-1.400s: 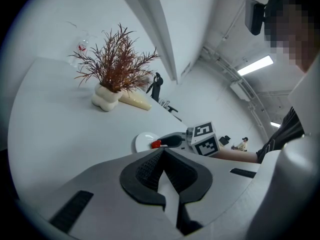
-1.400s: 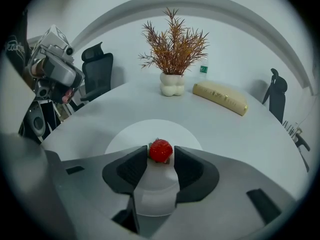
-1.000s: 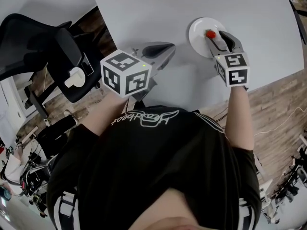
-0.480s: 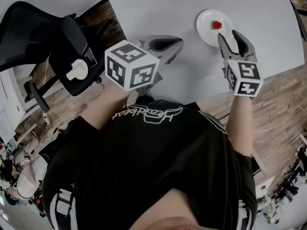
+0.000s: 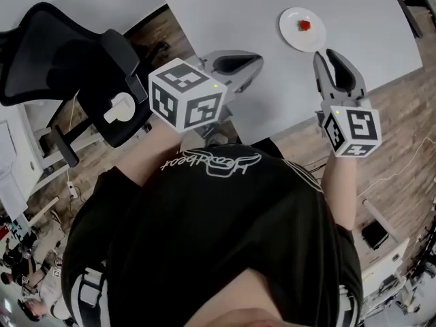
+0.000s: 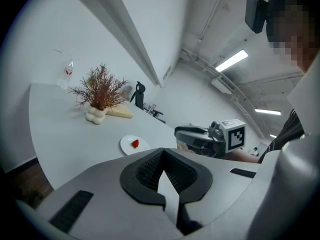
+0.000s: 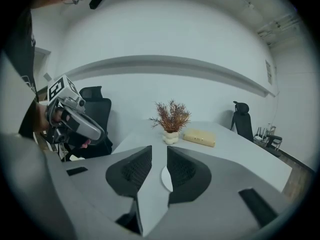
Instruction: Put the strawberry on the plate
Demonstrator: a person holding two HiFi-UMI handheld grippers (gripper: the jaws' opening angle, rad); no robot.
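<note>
While the strawberry [image 5: 304, 25] lies on the plate [image 5: 291, 38] on the desk [image 5: 231, 12], the right gripper [image 7: 159, 149], jaws just closing yet apart, holds nothing; left gripper [image 6: 161, 151] clenched, empty.

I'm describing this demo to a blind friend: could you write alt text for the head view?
Seen from above, a strawberry lies on a white plate on a white table. The person holds the left gripper and right gripper short of it; the right one's empty jaws have just been closing.
</note>
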